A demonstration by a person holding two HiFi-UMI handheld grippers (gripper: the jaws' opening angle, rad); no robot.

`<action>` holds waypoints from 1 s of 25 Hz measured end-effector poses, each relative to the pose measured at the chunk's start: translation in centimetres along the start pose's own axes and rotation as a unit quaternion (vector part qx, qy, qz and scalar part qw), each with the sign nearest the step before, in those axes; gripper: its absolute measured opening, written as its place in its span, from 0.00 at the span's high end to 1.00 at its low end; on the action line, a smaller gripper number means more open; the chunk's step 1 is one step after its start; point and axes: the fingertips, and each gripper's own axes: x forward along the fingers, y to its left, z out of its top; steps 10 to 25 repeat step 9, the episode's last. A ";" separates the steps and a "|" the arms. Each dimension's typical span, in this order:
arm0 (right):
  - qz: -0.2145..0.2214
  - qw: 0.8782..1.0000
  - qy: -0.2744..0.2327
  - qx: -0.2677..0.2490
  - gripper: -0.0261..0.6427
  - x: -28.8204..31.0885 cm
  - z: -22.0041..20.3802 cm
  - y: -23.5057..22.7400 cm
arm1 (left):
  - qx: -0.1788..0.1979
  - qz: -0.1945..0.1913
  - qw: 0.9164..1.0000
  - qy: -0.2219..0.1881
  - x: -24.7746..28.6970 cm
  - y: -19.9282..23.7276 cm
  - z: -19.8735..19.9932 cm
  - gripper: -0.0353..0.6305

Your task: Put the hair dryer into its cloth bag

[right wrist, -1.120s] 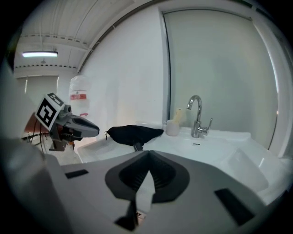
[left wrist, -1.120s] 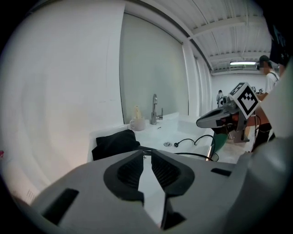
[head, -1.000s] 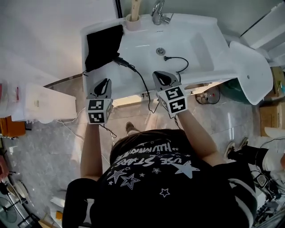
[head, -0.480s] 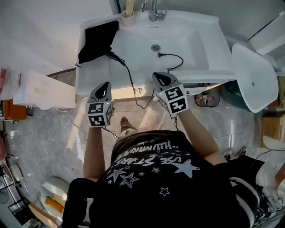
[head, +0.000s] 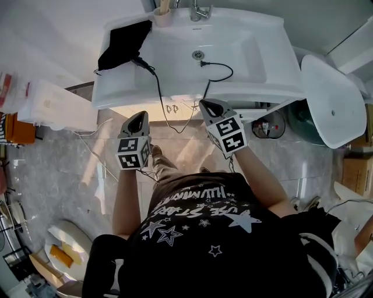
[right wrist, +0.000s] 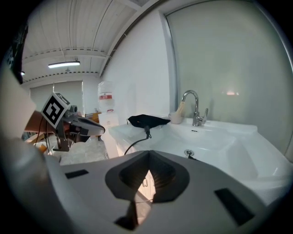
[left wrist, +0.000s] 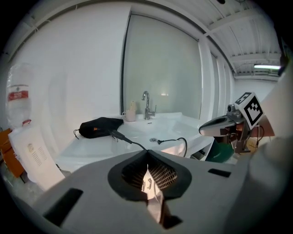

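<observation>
Bathroom sink (head: 256, 87), rear-left corner: black bag (head: 123, 42) lying crosswise, dryer seemingly inside, cord (head: 156, 80) trailing out. Well ahead of left gripper (head: 139, 115), the nearer, and right gripper (head: 210, 103), both closed, empty.

The washbasin (head: 250, 52) bowl lies open from the front. The cloth bag (head: 123, 42) blocks its left ledge, the power cord (head: 158, 87) crosses the front rim, and the faucet (head: 198, 10) and cup (head: 162, 16) stand behind.

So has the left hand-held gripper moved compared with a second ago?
Yes. The left hand-held gripper has drawn back from the white rectangular washbasin: earlier its tip overlapped the basin's front edge, now it sits clear, over the grey tiled floor.
</observation>
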 end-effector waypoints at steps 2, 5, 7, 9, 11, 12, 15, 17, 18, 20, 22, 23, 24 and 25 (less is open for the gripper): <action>0.013 1.000 0.005 -0.001 0.95 -1.1 -1.2 0.6 | -0.002 -0.001 1.000 0.004 -0.8 -1.5 -1.0 0.93; 0.027 0.999 0.017 -0.003 0.95 -2.5 -3.4 1.3 | 0.015 -0.004 1.000 0.016 -1.4 -3.6 -2.5 0.93; 0.033 0.999 0.020 -0.007 0.95 -3.1 -4.3 1.8 | 0.017 -0.002 1.000 0.016 -1.7 -4.2 -3.0 0.93; 0.039 0.999 0.020 -0.011 0.95 -3.5 -4.9 2.3 | 0.010 0.003 1.000 0.011 -2.1 -4.4 -3.3 0.93; 0.039 0.999 0.020 -0.011 0.95 -3.5 -4.9 2.3 | 0.010 0.003 1.000 0.011 -2.1 -4.4 -3.3 0.93; 0.039 0.999 0.020 -0.011 0.95 -3.5 -4.9 2.3 | 0.010 0.003 1.000 0.011 -2.1 -4.4 -3.3 0.93; 0.039 0.999 0.020 -0.011 0.95 -3.5 -4.9 2.3 | 0.010 0.003 1.000 0.011 -2.1 -4.4 -3.3 0.93; 0.039 0.999 0.020 -0.011 0.95 -3.5 -4.9 2.3 | 0.010 0.003 1.000 0.011 -2.1 -4.4 -3.3 0.93; 0.039 0.999 0.020 -0.011 0.95 -3.5 -4.9 2.3 | 0.010 0.003 1.000 0.011 -2.1 -4.4 -3.3 0.93; 0.039 0.999 0.020 -0.011 0.95 -3.5 -4.9 2.3 | 0.010 0.003 1.000 0.011 -2.1 -4.4 -3.3 0.93; 0.039 0.999 0.020 -0.011 0.95 -3.5 -4.9 2.3 | 0.010 0.003 1.000 0.011 -2.1 -4.4 -3.3 0.93; 0.039 0.999 0.020 -0.011 0.95 -3.5 -4.9 2.3 | 0.010 0.003 1.000 0.011 -2.1 -4.4 -3.3 0.93; 0.039 0.999 0.020 -0.011 0.95 -3.5 -4.9 2.3 | 0.010 0.003 1.000 0.011 -2.1 -4.4 -3.3 0.93; 0.039 0.999 0.020 -0.011 0.95 -3.5 -4.9 2.3 | 0.010 0.003 1.000 0.011 -2.1 -4.4 -3.3 0.93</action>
